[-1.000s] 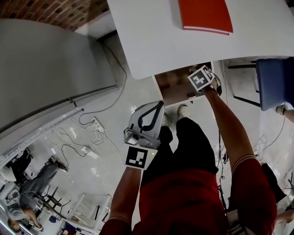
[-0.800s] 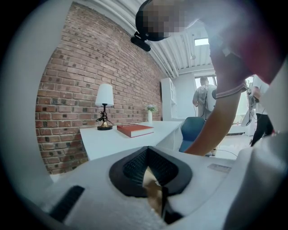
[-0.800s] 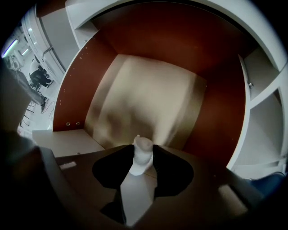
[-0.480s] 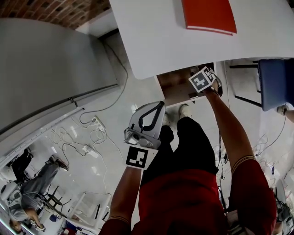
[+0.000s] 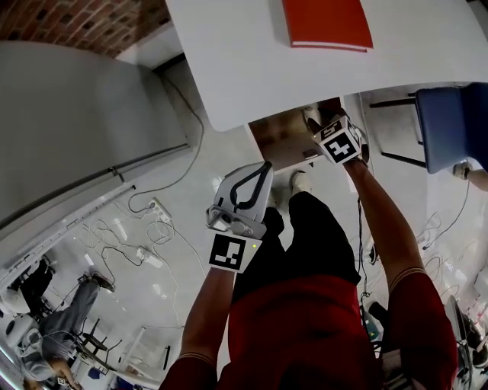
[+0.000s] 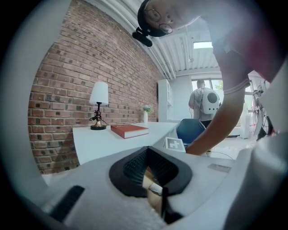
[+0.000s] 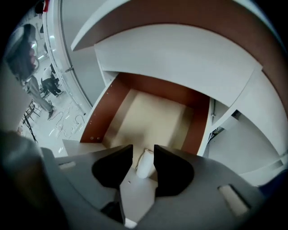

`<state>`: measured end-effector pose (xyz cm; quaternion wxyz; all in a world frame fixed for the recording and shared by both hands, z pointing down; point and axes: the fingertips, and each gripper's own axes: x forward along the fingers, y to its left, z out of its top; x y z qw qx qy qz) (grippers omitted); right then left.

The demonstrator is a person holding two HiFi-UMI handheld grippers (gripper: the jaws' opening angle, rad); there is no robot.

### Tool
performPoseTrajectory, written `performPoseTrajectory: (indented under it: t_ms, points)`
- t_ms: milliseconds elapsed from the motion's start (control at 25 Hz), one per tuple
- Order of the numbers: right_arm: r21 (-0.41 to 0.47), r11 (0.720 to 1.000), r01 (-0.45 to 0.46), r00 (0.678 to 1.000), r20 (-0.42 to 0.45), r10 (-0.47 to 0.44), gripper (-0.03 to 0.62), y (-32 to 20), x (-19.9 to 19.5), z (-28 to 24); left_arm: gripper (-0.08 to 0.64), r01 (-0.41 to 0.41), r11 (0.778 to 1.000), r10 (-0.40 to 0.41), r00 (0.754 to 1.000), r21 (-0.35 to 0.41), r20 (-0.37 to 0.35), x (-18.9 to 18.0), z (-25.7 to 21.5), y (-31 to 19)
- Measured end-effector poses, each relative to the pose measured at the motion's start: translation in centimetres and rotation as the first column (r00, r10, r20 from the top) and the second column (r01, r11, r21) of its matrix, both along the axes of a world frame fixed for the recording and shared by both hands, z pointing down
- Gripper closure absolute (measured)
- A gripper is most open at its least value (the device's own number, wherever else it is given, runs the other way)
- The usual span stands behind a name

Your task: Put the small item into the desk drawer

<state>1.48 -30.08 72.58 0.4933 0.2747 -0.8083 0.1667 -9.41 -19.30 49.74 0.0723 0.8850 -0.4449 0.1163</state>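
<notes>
The small white item [image 7: 145, 165] lies in the open desk drawer [image 7: 101, 112], on its pale floor near the front. My right gripper [image 7: 143, 155] hangs over it with one dark jaw on each side. The jaws are closing, but a gap shows beside the item and the pads do not press on it. In the head view the right gripper [image 5: 314, 123] reaches into the drawer [image 5: 278, 141] under the white desk [image 5: 252, 68]. My left gripper [image 5: 264, 165] hovers lower, in front of my legs, away from the drawer, shut and holding nothing. The same left gripper [image 6: 148, 155] points toward the desk.
A red book [image 5: 326, 23] lies on the desk, with a lamp [image 6: 99, 110] beside it. A blue chair [image 5: 450, 126] stands to the right. A grey partition [image 5: 76, 129] and floor cables [image 5: 145, 228] lie to the left. People stand in the background.
The right gripper has drawn back a little toward me, still over the open drawer. The left gripper keeps its place.
</notes>
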Motion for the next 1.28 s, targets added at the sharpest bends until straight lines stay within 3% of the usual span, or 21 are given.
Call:
performPoseTrajectory:
  t_ms: [200, 400, 600, 720, 800, 1000, 1280]
  points:
    - [0.071, 0.996, -0.045, 0.992, 0.121, 0.037, 0.475, 1.0, -0.2, -5.5, 0.561, -0.044, 0.999, 0.043, 0.999, 0.016, 0.031, 0.8, -0.6, -0.4]
    - [0.165, 0.981, -0.103, 0.97, 0.236, 0.062, 0.567, 2.5, -0.3, -12.2, 0.561, -0.062, 0.997, 0.062, 0.998, 0.043, 0.021, 1.5, -2.4, -1.0]
    - [0.225, 0.962, -0.157, 0.935, 0.346, 0.072, 0.584, 4.3, 0.0, -18.6, 0.561, -0.088, 0.994, 0.087, 0.996, 0.064, 0.013, 2.8, -4.6, -1.0]
    - [0.24, 0.953, -0.187, 0.904, 0.421, 0.072, 0.584, 6.0, 0.4, -22.2, 0.561, -0.105, 0.991, 0.105, 0.994, 0.08, 0.01, 3.8, -6.0, -0.4]
    - [0.242, 0.949, -0.2, 0.879, 0.473, 0.065, 0.584, 7.3, 0.6, -24.5, 0.561, -0.082, 0.994, 0.086, 0.996, 0.078, -0.04, 4.2, -7.2, -0.1]
    - [0.267, 0.935, -0.234, 0.797, 0.604, 0.027, 0.584, 10.2, 1.1, -30.1, 0.561, -0.084, 0.991, 0.093, 0.993, 0.104, -0.076, 5.2, -10.3, 1.1]
    - [0.341, 0.904, -0.259, 0.716, 0.696, -0.058, 0.584, 13.5, 1.8, -35.5, 0.561, -0.117, 0.983, 0.131, 0.987, 0.142, -0.095, 6.7, -13.7, 3.4]
